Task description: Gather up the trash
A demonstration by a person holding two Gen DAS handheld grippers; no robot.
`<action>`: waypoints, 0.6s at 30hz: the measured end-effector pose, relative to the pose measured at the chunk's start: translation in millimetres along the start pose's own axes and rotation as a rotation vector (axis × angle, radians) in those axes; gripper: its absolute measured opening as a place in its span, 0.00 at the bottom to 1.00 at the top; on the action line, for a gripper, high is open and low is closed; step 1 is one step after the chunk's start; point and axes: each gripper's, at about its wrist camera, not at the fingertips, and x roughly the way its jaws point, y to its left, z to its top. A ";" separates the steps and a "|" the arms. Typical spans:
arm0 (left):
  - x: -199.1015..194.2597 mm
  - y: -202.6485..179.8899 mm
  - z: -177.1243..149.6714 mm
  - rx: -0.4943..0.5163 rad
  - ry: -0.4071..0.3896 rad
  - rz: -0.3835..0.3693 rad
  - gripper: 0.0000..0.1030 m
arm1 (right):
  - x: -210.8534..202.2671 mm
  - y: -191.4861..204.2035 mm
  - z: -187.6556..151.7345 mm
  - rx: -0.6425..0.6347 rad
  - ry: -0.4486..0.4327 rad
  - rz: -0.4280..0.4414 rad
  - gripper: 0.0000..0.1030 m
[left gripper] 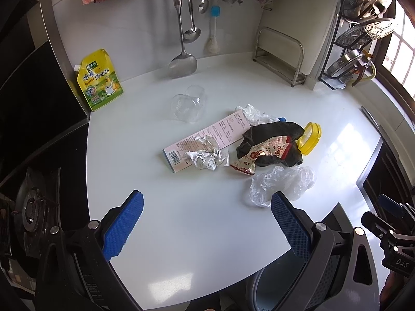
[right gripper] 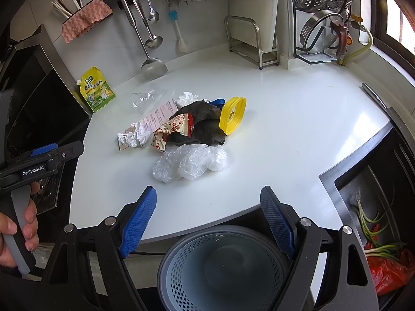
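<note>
The white desk (right gripper: pixel 285 129) carries a trash heap at its middle, and a perforated grey bin (right gripper: pixel 223 267) sits below its near edge at 6 o'clock. In the heap, a dark cloth (right gripper: pixel 205 119) lies over a snack wrapper (right gripper: pixel 171 129), with a crumpled clear bag (right gripper: pixel 192 163) touching at 6 o'clock and a yellow lid (right gripper: pixel 233 115) at 3 o'clock. Both the left tongs (left gripper: pixel 207 204) and the right tongs (right gripper: pixel 208 199) hang wide apart, empty, touching nothing.

Surface: we see a white countertop (right gripper: pixel 285 129) | ahead of our fingers: crumpled clear plastic (right gripper: pixel 190 164), dark cloth (right gripper: pixel 205 121) under a snack wrapper (right gripper: pixel 171 131), foil ball (left gripper: pixel 205 156) on a pink box (left gripper: pixel 207 138), yellow lid (right gripper: pixel 233 115) | further ahead-left: clear cup (left gripper: pixel 188 106), yellow seasoning pouch (left gripper: pixel 99 80) at the wall.
</note>
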 end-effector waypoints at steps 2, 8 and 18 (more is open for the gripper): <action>0.4 1.1 -0.7 -0.001 0.002 0.000 0.94 | 0.6 0.9 0.1 -0.002 0.002 0.002 0.76; 1.6 6.9 0.0 -0.009 0.008 0.001 0.94 | 4.2 4.5 2.1 -0.010 0.012 0.004 0.76; 7.2 13.7 -1.7 -0.013 0.022 -0.002 0.94 | 13.5 12.6 3.6 -0.017 0.027 0.010 0.76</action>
